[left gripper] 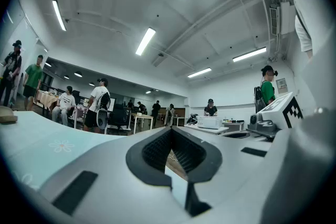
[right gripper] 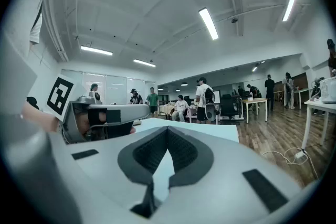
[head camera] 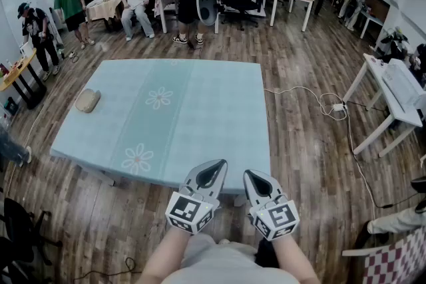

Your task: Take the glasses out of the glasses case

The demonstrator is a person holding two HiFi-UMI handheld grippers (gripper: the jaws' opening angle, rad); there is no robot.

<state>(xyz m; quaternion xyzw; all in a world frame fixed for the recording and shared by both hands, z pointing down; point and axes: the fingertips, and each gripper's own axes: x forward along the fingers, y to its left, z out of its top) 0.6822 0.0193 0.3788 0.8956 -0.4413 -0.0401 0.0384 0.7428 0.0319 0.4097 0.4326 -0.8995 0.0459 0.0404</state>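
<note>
A beige glasses case (head camera: 87, 100) lies shut near the left edge of the table (head camera: 200, 110), which has a pale teal cloth with flower prints. In the left gripper view the glasses case (left gripper: 6, 114) shows only at the far left edge. No glasses are visible. My left gripper (head camera: 216, 165) and right gripper (head camera: 251, 175) are held side by side close to my body, at the table's near edge and far from the case. Both point up and forward with fingertips touching and nothing between them, the left gripper (left gripper: 170, 129) and right gripper (right gripper: 168, 128) alike.
Several people (head camera: 138, 0) stand and sit around tables beyond the far end. White desks (head camera: 393, 93) stand to the right, with a cable (head camera: 333, 106) trailing over the wooden floor. A checked chair (head camera: 399, 261) is at the bottom right, and a dark chair (head camera: 16, 223) at the bottom left.
</note>
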